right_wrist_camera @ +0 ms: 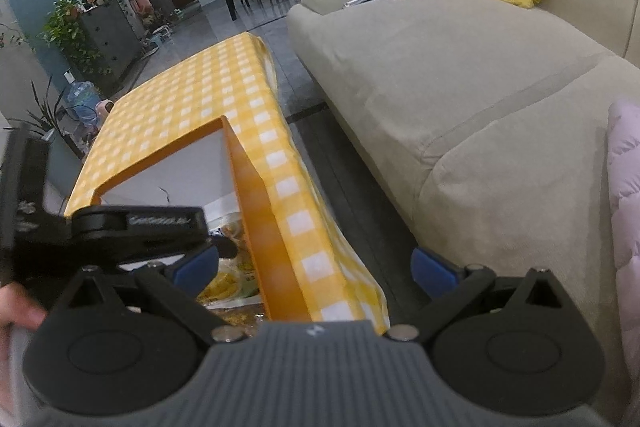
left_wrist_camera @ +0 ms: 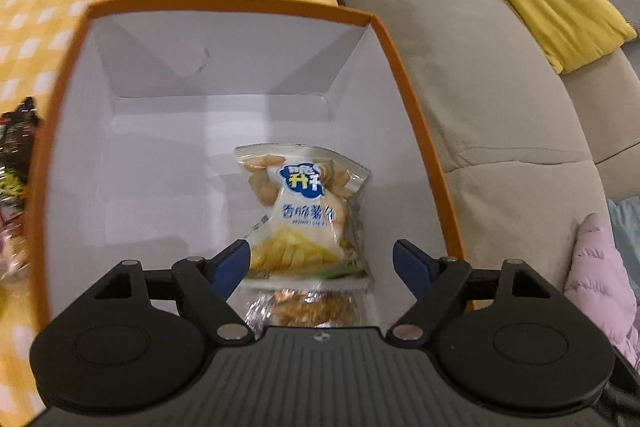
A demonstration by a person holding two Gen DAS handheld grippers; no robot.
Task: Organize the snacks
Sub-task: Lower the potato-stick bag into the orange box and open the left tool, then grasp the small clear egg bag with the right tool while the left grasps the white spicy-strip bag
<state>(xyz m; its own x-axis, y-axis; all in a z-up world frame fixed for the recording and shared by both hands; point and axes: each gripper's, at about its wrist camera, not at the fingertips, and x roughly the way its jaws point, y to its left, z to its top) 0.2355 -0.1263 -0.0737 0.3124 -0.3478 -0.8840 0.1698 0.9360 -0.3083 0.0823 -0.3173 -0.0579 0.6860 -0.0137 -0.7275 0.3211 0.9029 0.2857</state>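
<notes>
Releasing snack packet (left_wrist_camera: 306, 215) into orange box (left_wrist_camera: 404, 115), left gripper (left_wrist_camera: 322, 259) spread apart; right gripper (right_wrist_camera: 316, 267) apart, empty. Next: fetching another snack.

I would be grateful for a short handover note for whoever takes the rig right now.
Left claw: open over the box, nothing gripped; the chip bag lies free between its fingers on the box floor.
Right claw: open and empty, beside the box's right wall above the table edge.
Done: chip bag in the box, plus a second packet just below it.
Left: more snacks sit on the table to the box's left; they are blurred, so the count is unclear. Presumably those go in next.
</notes>
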